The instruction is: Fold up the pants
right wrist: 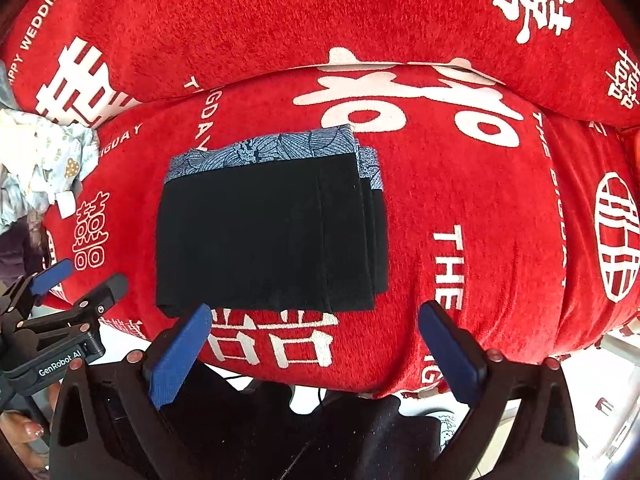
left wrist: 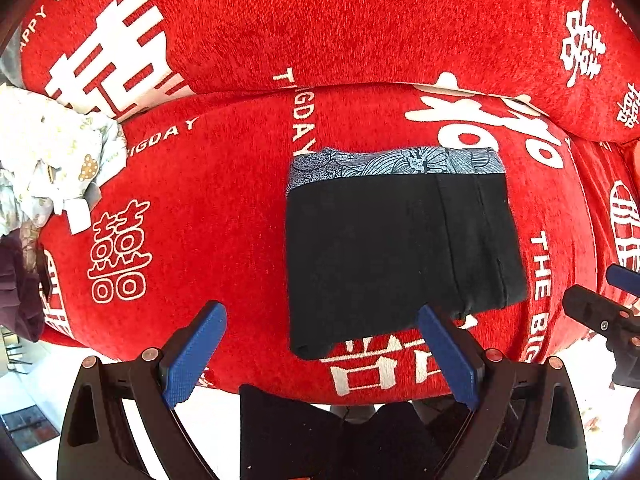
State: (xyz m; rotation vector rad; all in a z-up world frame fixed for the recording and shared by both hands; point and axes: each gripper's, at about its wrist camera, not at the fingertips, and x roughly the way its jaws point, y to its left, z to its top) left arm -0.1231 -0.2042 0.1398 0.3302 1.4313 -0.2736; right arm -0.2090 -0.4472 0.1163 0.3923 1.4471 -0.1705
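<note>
Hovering grippers: your left gripper (left wrist: 320, 354) and right gripper (right wrist: 316, 348) both hang above the cushion with jaws spread wide and nothing between the blue pads; neither touches cloth.
Pants: the pants (right wrist: 268, 236) lie folded into a compact black block on the red cushion (right wrist: 480, 200), patterned grey waistband (right wrist: 260, 152) toward the backrest, apparently set there so the flat seat keeps the layers stacked.
Task stage: judging by the tidy block and your empty jaws, the folding looks finished or nearly so.
Left view only: the pants (left wrist: 384, 256) show a near corner drooping loosely toward the seat's front edge, and the pale printed laundry (left wrist: 52, 160) heaped at the cushion's far side shows most fully here.
Right view only: stepped layer edges stand out along one side of the block, and your fingers (right wrist: 28, 432) hold the other gripper's handle.
</note>
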